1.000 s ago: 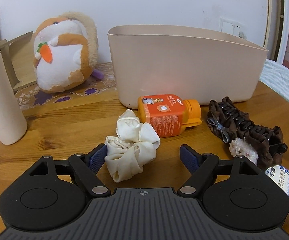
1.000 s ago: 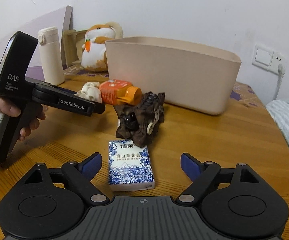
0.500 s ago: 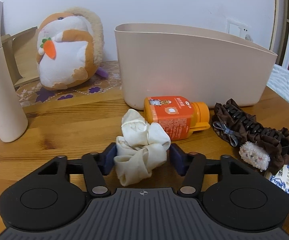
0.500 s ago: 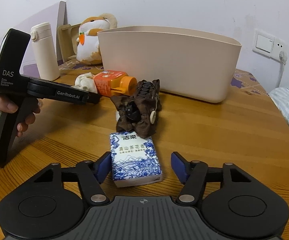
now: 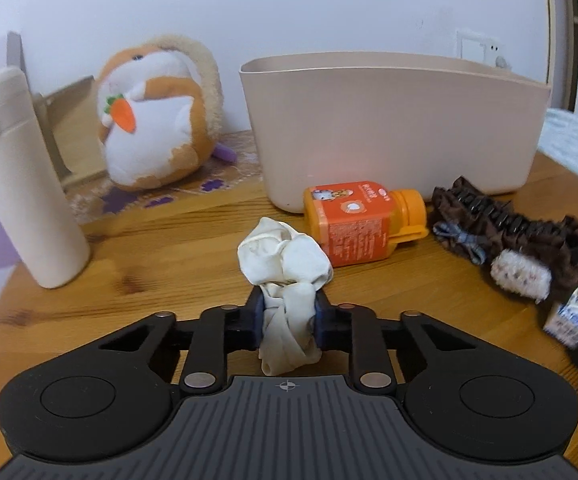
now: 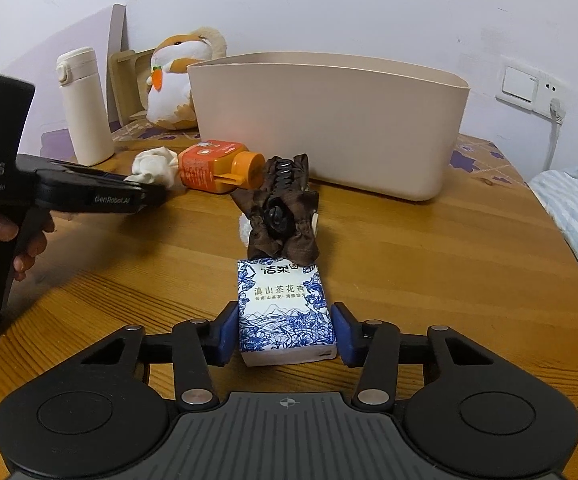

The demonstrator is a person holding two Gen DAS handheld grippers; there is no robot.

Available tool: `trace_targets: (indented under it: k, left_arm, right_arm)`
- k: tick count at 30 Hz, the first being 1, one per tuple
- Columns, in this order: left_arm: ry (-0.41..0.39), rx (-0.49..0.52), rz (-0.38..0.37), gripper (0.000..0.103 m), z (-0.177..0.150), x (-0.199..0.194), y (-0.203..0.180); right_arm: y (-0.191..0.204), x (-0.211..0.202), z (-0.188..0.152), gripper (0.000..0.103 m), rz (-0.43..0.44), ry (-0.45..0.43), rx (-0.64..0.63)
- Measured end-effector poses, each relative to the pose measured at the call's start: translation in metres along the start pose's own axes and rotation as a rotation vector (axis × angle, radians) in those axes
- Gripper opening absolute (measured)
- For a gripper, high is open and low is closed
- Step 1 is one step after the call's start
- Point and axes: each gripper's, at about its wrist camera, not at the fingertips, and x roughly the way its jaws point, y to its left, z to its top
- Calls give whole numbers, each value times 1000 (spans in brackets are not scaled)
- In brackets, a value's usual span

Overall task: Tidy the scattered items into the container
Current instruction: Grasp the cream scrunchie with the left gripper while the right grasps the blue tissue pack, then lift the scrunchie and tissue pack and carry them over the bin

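The big beige container (image 6: 329, 128) sits at the back of the counter (image 6: 429, 280), open top facing up so stuff can just be dropped in; its inside can't be seen from down here. The orange bottle (image 5: 363, 222) and brown hair clip (image 6: 283, 208) lie right in front of it. The right gripper (image 6: 285, 330) is closing on the tissue pack (image 6: 285, 312), pads at its sides. The left gripper (image 5: 287, 320) is closing too, already squeezing the white scrunchie (image 5: 285, 264), presumably for lifting.

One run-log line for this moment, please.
left gripper: closing on cream scrunchie | right gripper: closing around tissue pack | bin: nothing dropped yet
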Motion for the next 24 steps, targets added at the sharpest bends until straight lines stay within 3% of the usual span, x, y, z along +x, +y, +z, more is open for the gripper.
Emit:
trace_targets:
  k: [15,24]
  left_arm:
    - [-58,14,-14,16,-3,-35,-3]
    - [-100,25,10,16,2,-60,-3]
  right_arm:
    - [-14,-11,-5,43,-40,-2,42]
    - [-24,-33,3,42,-72,-59,53]
